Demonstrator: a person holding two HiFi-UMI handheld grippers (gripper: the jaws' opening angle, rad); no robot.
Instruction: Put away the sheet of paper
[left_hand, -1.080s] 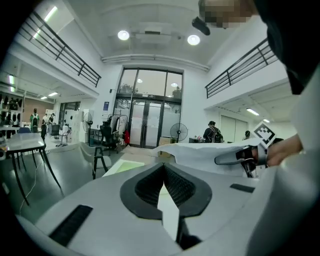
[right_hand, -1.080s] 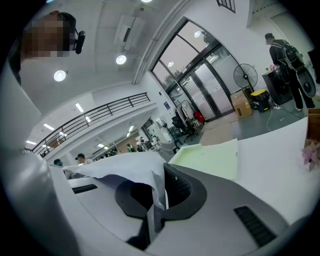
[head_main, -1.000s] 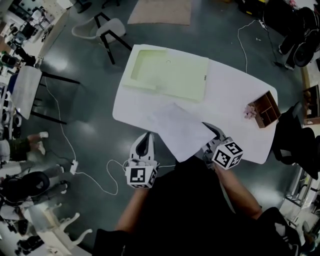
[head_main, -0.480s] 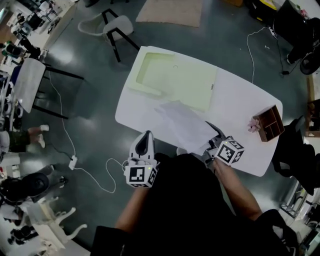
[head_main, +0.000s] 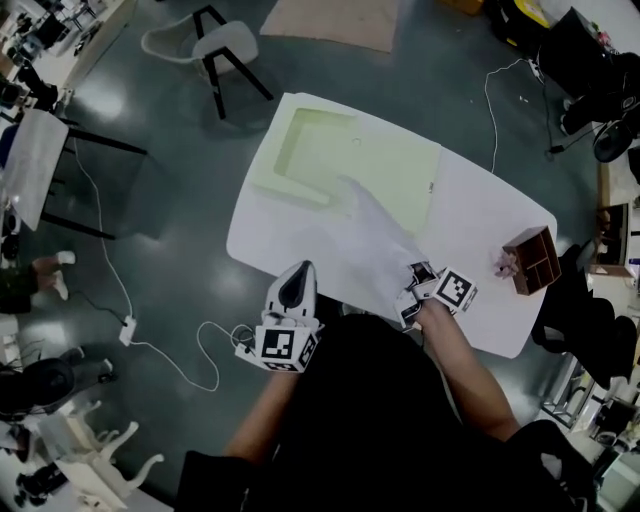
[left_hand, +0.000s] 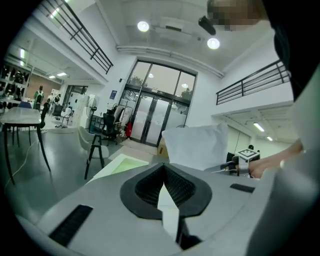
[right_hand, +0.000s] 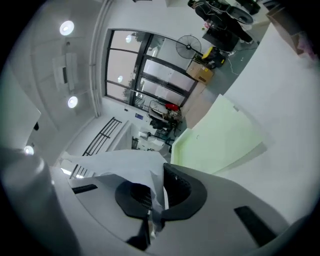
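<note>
Left hand: held low by the near edge of the worktop (head_main: 480, 225). The forearm reaches forward from the dark torso, and the left gripper (head_main: 301, 272) points towards the worktop with its marker cube facing up.
Left gripper state: jaws together, holding nothing; its own view shows only a thin pale sliver between the pads.
Right hand: over the near side of the worktop, with the wrist rolled so the right gripper (head_main: 413, 283) lies on its side.
Right gripper state: jaws clamped on the near edge of the sheet of paper (head_main: 375, 230), with the paper bunched between the pads.
Sheet of paper: lifted off the worktop and sloping up and away from the right gripper. Its free far end hangs over the near edge of the pale green tray (head_main: 395, 160).
Other things: a wooden box (head_main: 531, 262) stands at the right end of the worktop, well apart from the sheet.
Change from a second ago: the sheet then lay flat with one corner past the near edge. The right gripper has since rolled over, and the sheet now reaches the tray. The left gripper has come closer to the worktop edge.
</note>
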